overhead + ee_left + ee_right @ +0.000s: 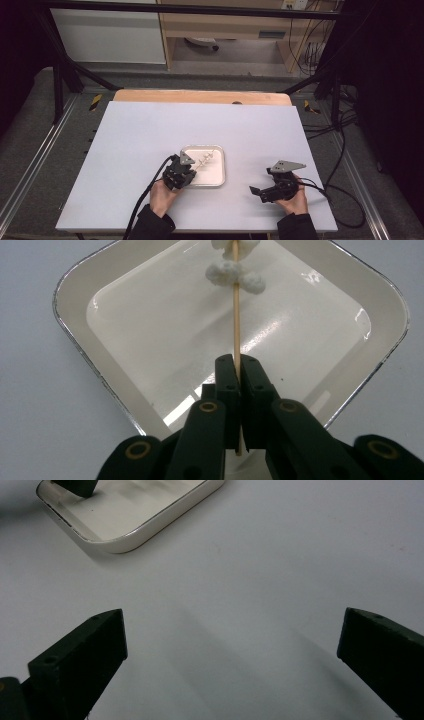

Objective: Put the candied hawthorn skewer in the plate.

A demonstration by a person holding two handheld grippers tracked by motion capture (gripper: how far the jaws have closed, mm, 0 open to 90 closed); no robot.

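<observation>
Nearest, the right gripper [256,192] rests on the white table [135,150], its 2 jaws spread wide, holding nothing. Farther in, the left gripper [239,371] pinches a wooden skewer [236,310] of white pieces above a white tray [70,295].

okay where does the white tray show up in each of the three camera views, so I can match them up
High view: the white tray sits just below centre of the table, right of the left tool.
Left gripper view: it spans most of the picture, rim at left, under the skewer the tool grips.
Right gripper view: its corner sits top left.
Shared landmark: the tray's rounded rim.
</observation>
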